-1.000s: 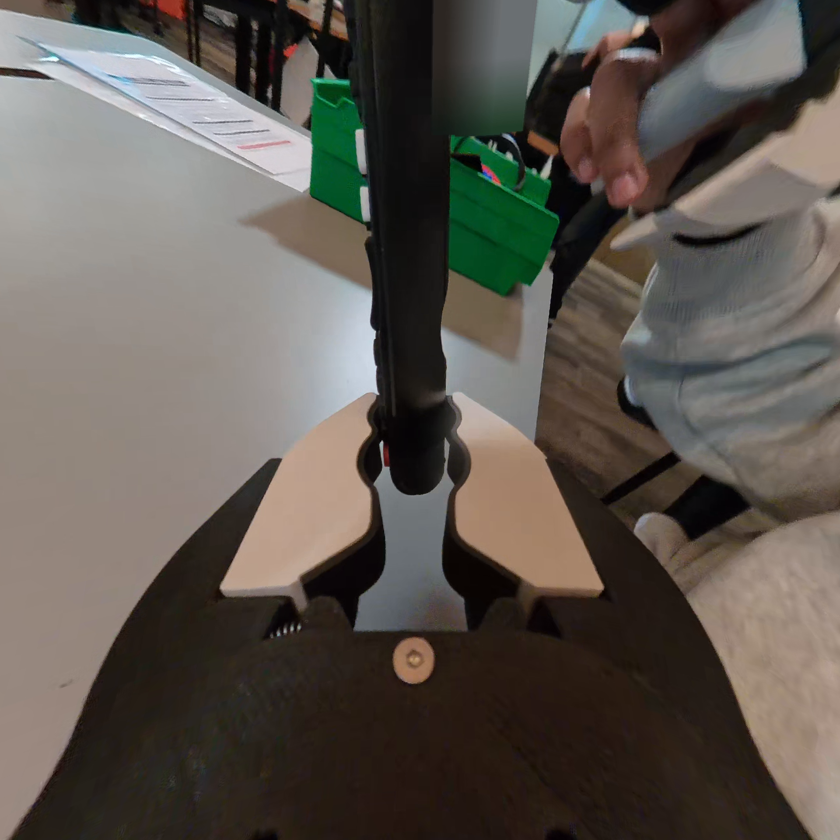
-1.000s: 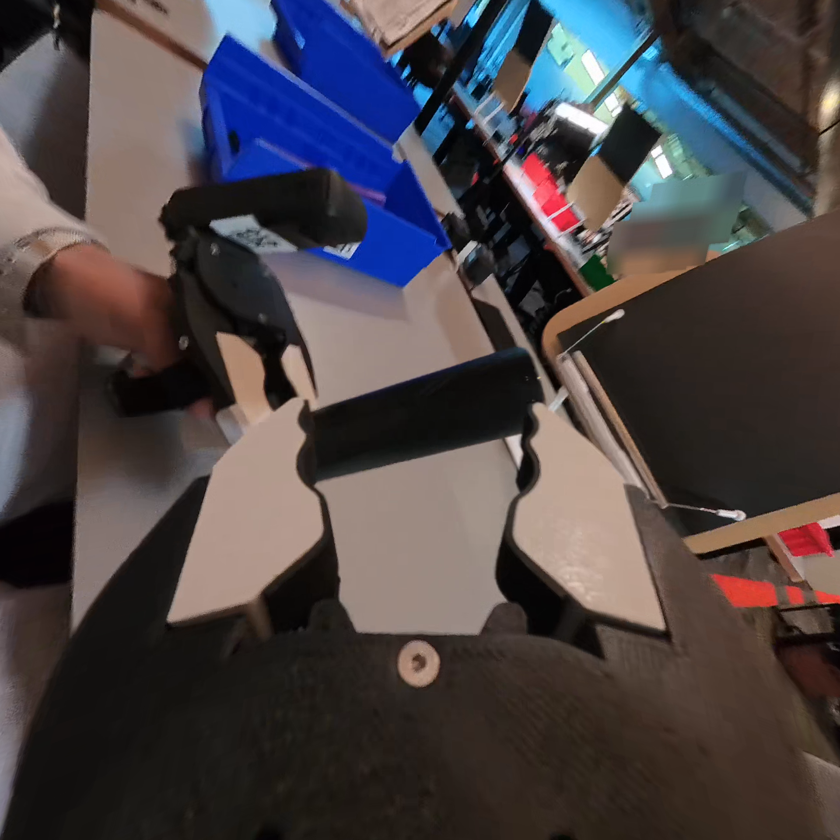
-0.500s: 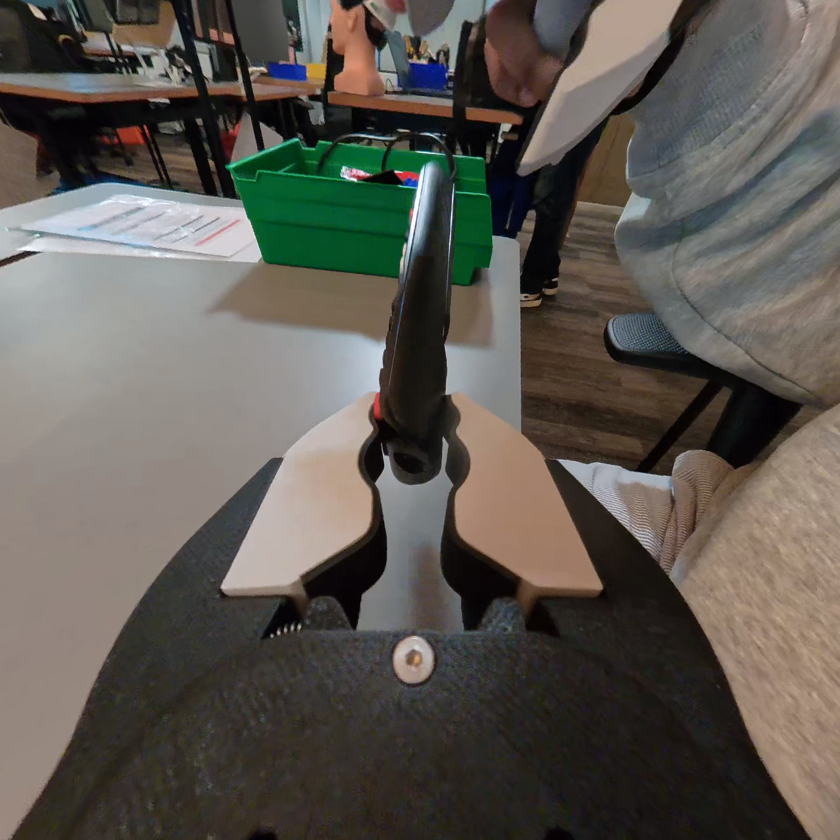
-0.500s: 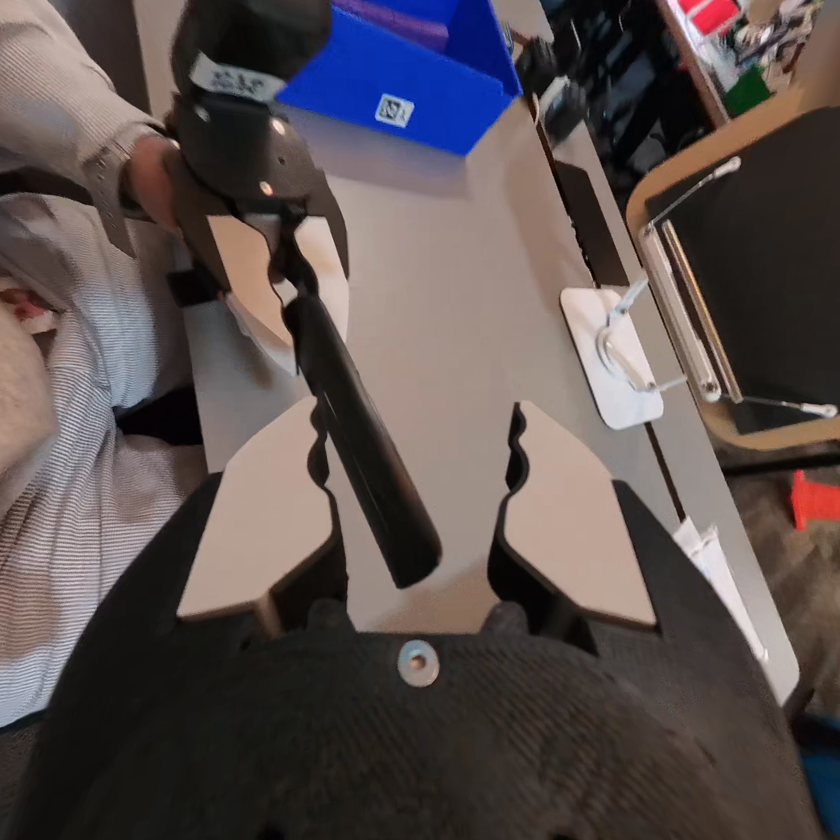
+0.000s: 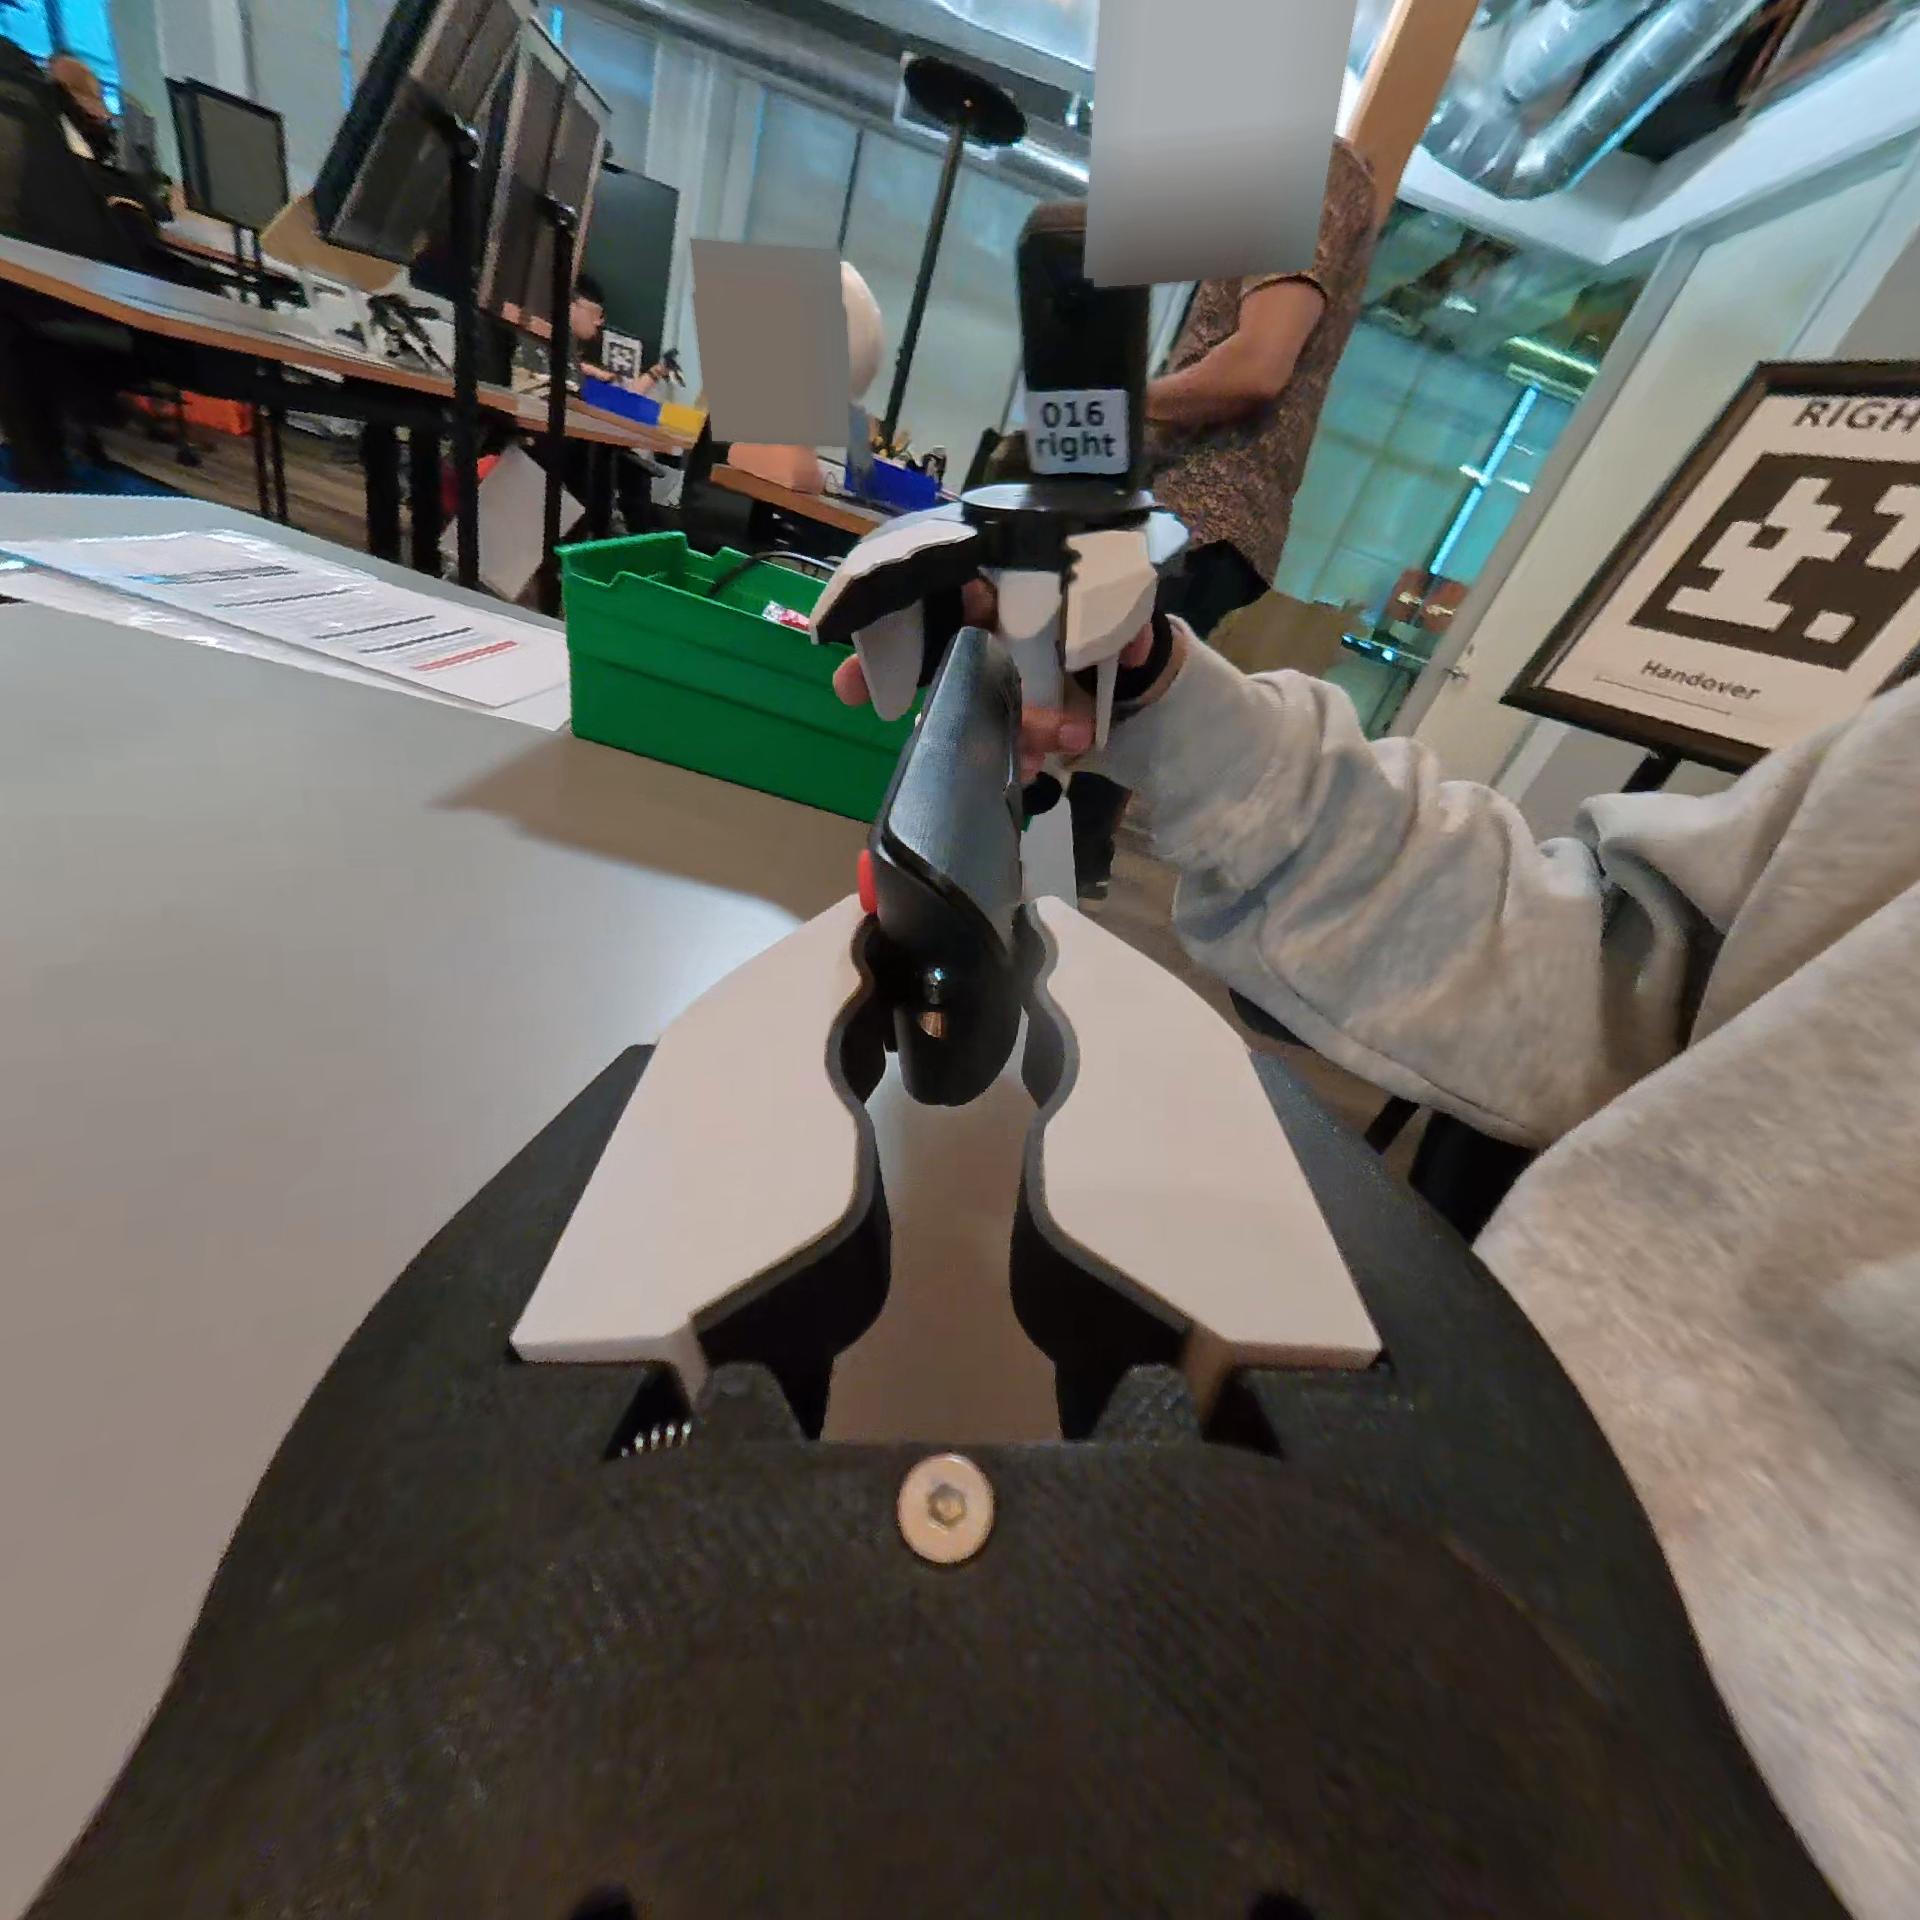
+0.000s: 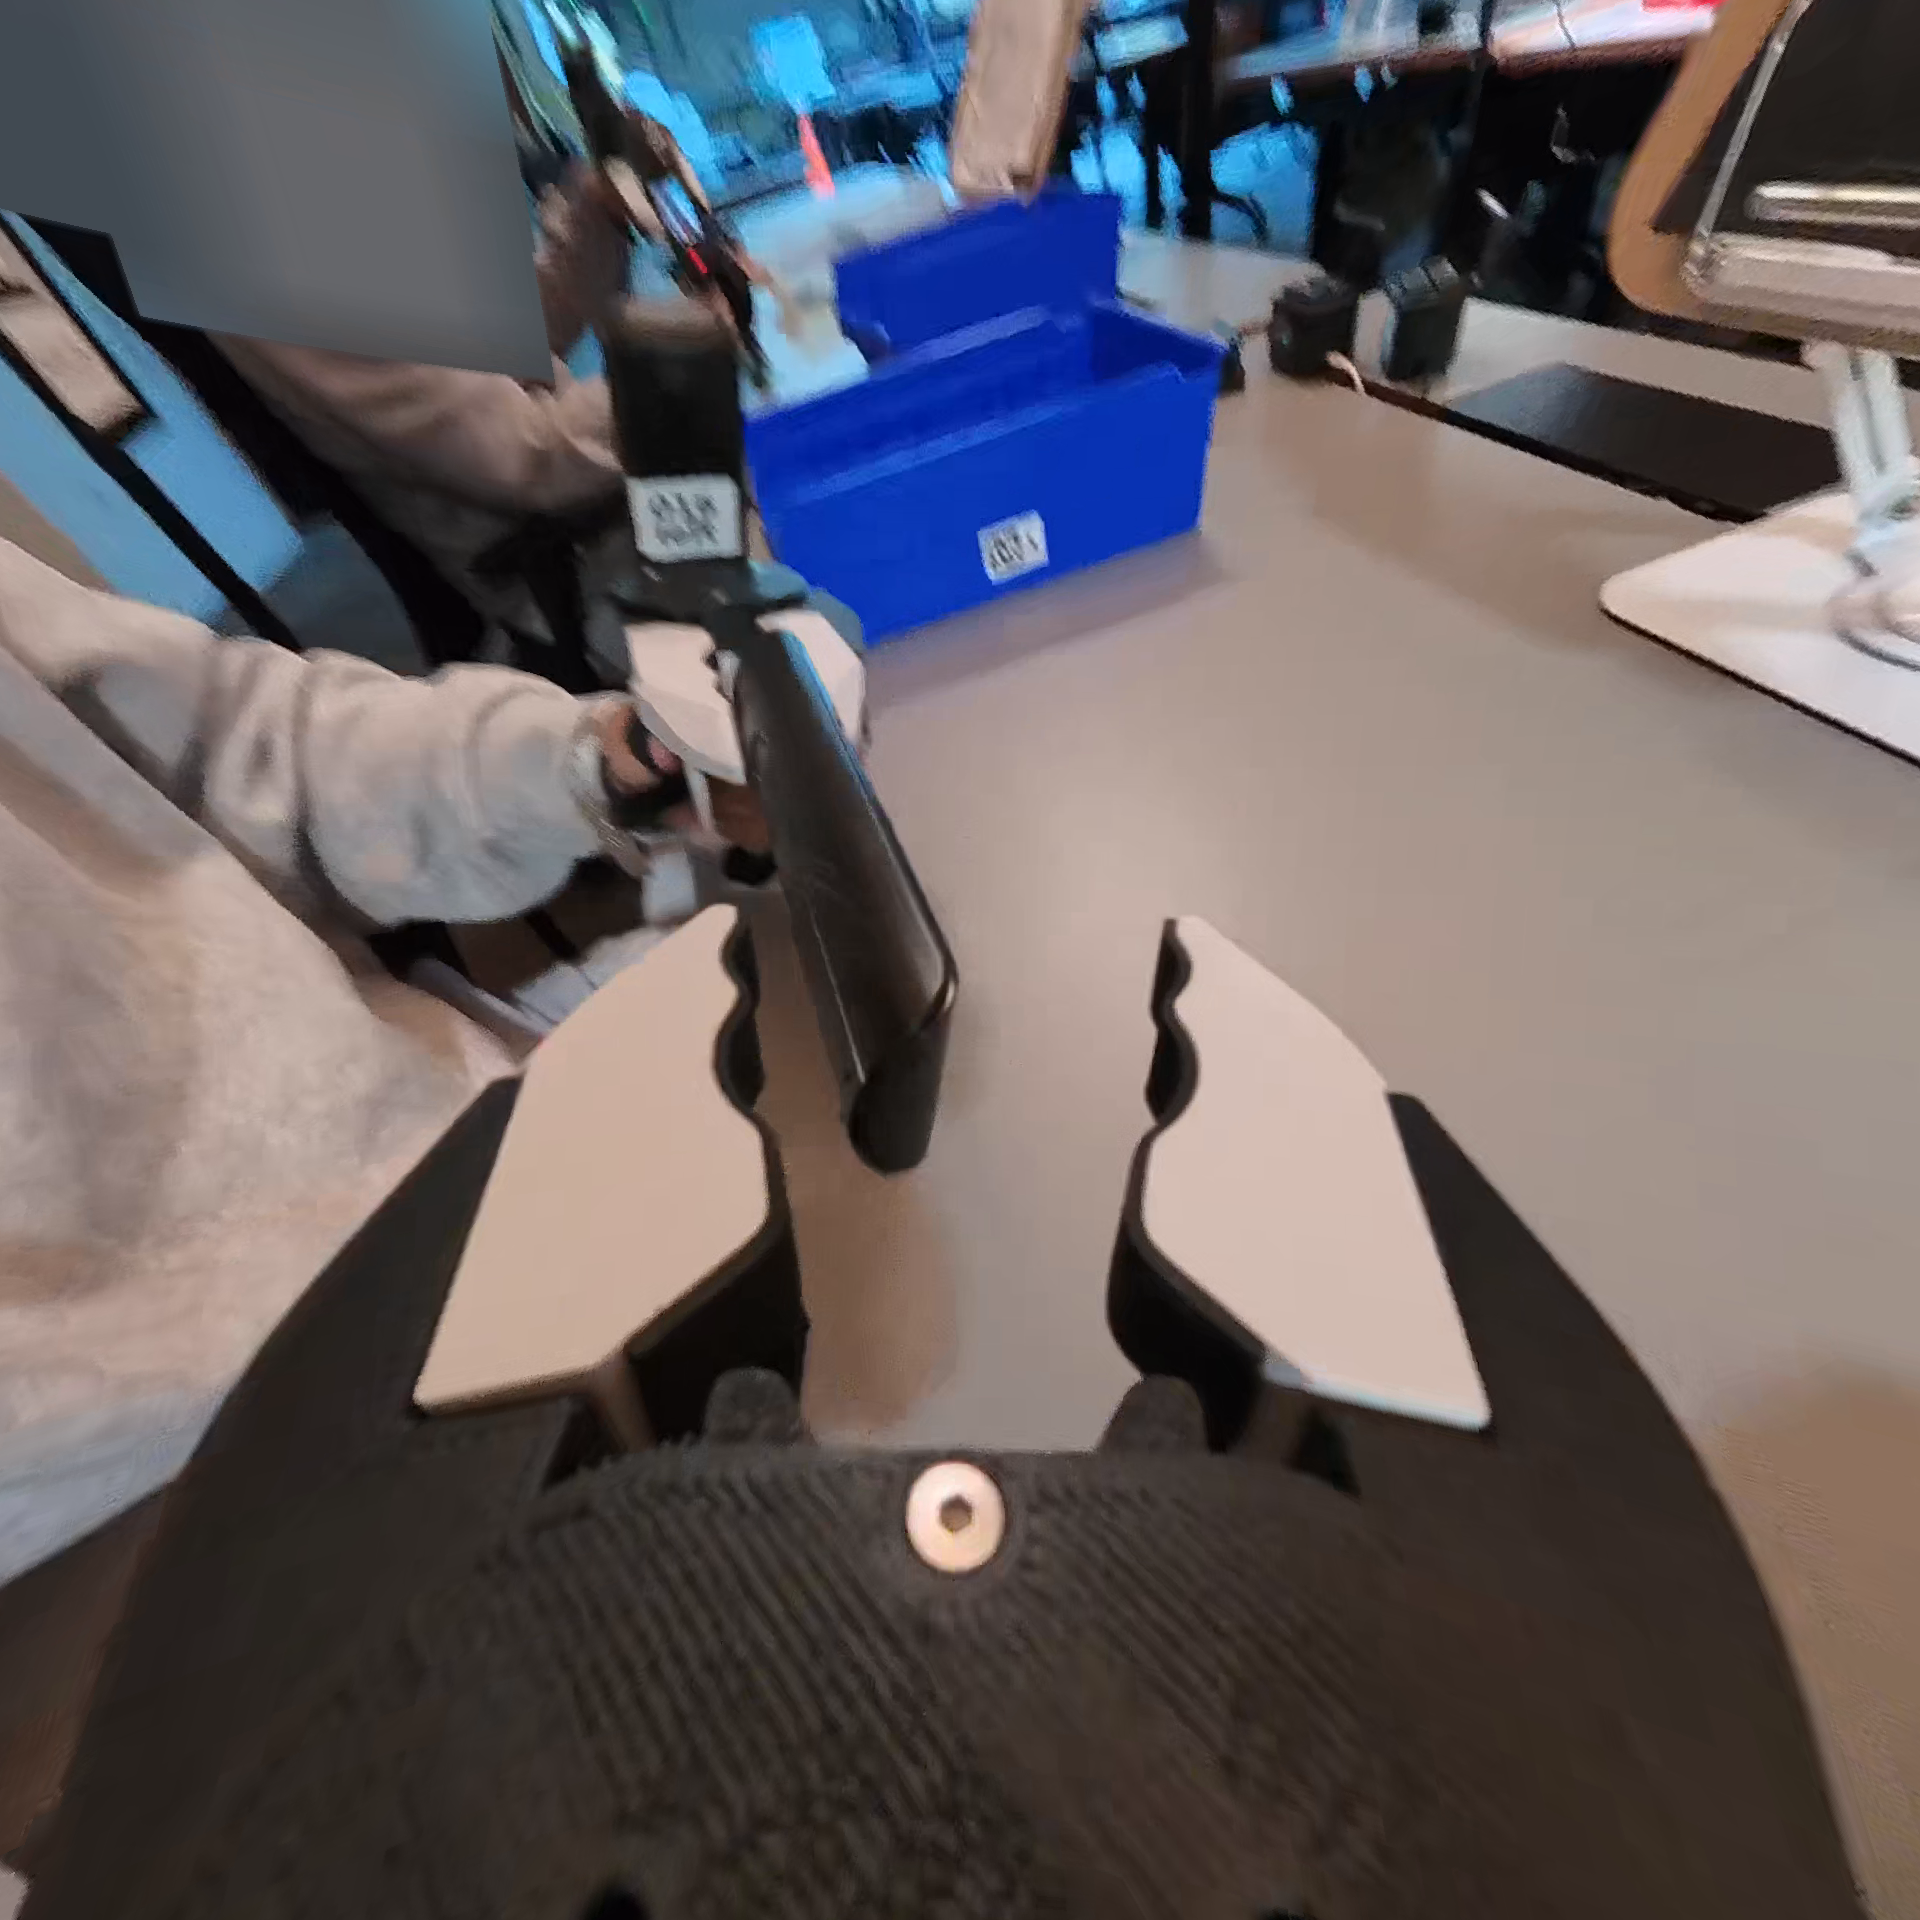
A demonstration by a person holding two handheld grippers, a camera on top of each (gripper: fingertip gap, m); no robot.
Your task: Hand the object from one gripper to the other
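Left wrist view: two tongs [image 5: 943,961], one black object [image 5: 951,914].

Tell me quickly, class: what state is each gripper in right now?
Left gripper: closed on the black tool.
Right gripper: open, holding nothing; the tool's free end sits between its fingers.

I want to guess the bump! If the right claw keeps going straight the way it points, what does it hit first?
Probably the black object held by the left claw. Its free end already sits between the right claw's open fingers.
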